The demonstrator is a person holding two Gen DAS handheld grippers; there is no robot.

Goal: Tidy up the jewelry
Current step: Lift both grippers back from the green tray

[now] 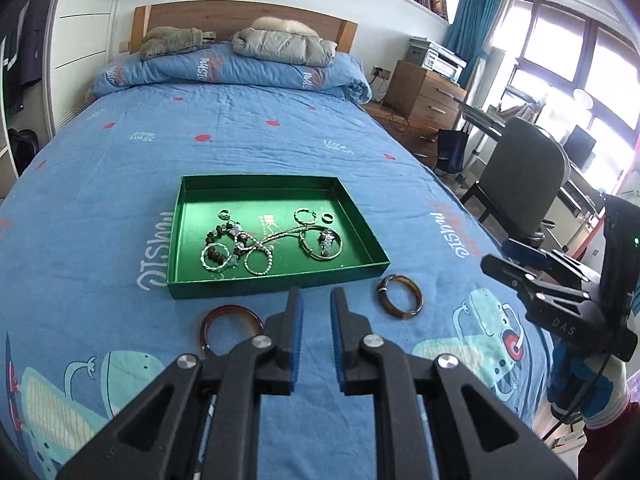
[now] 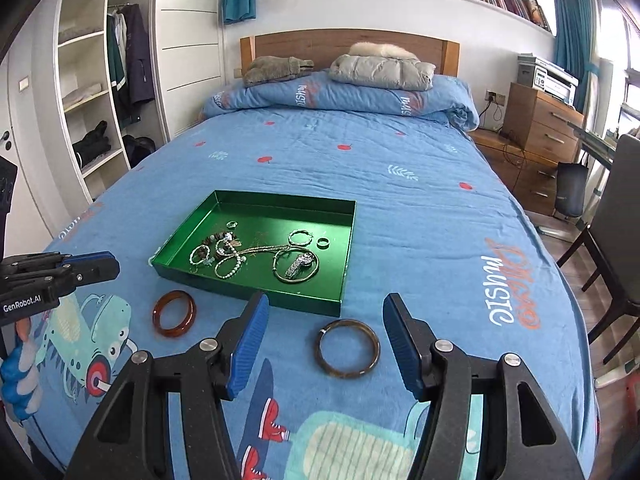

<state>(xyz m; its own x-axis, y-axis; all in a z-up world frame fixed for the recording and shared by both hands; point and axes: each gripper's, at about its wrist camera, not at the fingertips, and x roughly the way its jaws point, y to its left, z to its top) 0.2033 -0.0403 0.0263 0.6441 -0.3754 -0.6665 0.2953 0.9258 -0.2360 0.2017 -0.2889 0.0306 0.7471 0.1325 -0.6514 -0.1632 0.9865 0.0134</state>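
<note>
In the left wrist view, the left gripper (image 1: 316, 300) is seen nearly closed, a narrow gap left between its blue pads with nothing grasped. A green tray (image 1: 372, 240) is set on the blue bedspread (image 1: 248, 136), with bracelets, rings and a watch (image 1: 327, 241) gathered in it. A red-brown bangle (image 1: 208, 326) is partly hidden behind the left finger; a dark brown bangle (image 1: 400, 297) lies just beside the tray's near corner.

In the right wrist view, the right gripper (image 2: 326, 312) is seen spread wide and empty. The dark brown bangle (image 2: 347, 349) lies on the bedspread between its fingers, untouched. The red-brown bangle (image 2: 174, 313) lies to the left, near the tray (image 2: 308, 304).
</note>
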